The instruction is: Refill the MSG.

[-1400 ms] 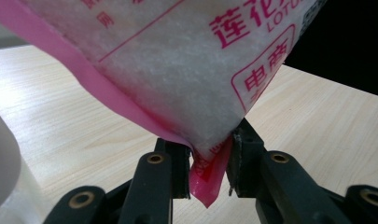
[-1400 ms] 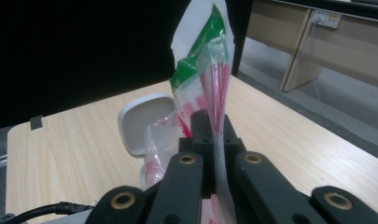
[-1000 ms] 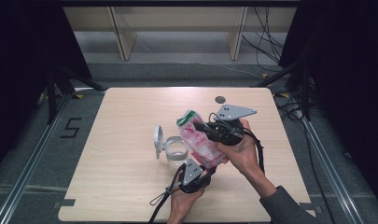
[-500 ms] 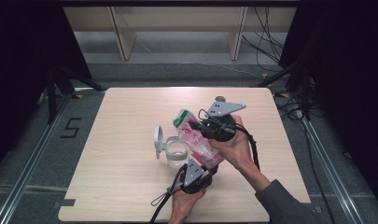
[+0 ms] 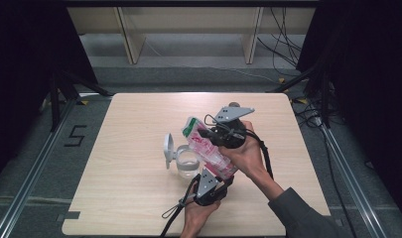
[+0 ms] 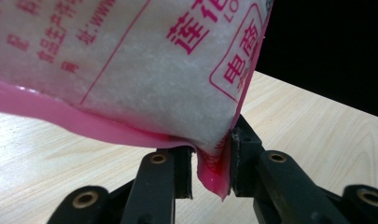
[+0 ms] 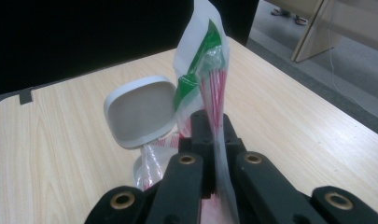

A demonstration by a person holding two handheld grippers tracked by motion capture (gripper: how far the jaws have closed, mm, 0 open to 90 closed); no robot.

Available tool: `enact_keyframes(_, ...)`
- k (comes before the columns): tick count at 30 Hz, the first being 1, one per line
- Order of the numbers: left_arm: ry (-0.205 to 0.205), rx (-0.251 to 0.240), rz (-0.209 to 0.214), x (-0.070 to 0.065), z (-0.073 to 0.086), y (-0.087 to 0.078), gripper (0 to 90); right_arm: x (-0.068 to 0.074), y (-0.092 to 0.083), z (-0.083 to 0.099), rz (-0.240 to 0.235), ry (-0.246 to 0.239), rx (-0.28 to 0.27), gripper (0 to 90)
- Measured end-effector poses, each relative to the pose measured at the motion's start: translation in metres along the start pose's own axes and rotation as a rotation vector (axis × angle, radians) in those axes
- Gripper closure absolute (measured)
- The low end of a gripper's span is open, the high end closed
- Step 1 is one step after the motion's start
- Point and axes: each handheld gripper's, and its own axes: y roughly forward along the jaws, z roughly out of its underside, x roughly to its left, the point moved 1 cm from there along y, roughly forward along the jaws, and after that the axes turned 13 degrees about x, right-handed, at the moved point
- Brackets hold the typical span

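A plastic bag (image 5: 208,148) of white grains, pink-printed with a green top, hangs tilted above the table between both grippers. My left gripper (image 5: 222,174) comes up from the near side and is shut on the bag's lower pink seam (image 6: 214,175). Higher up, my right gripper (image 5: 204,133) is shut on the bag's thin upper film (image 7: 200,60), jaws (image 7: 207,126) pressed together. Beneath the bag's green end stands a clear jar (image 5: 188,163); its white hinged lid (image 5: 168,148) is flipped open to the left. That lid (image 7: 137,112) also shows in the right gripper view.
The light wooden table (image 5: 129,198) has bare room on the left, far side and right. A small dark round thing (image 5: 233,104) lies near the far edge behind the right gripper's grey plate. Wooden shelving and cables are on the floor beyond.
My right gripper and the bag's top have shifted a little to the left, toward the jar. The left gripper has stayed where it was.
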Motion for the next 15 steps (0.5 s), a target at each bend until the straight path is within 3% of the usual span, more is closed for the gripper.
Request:
enact_keyframes(8,-0.017,-0.017,0.018,-0.0024,-0.0014,0.0027,74.2,-0.0025,0.0026,-0.0025,0.005,0.026,0.008,90.0)
enact_keyframes(13,-0.01,-0.017,0.017,-0.0036,-0.0013,0.0033,74.3,-0.0048,0.0039,-0.003,0.006,0.0,0.03,90.0)
enact_keyframes(15,-0.007,-0.009,0.021,-0.0033,-0.0016,0.0022,74.3,-0.0046,0.0047,-0.0029,-0.008,0.01,0.029,90.0)
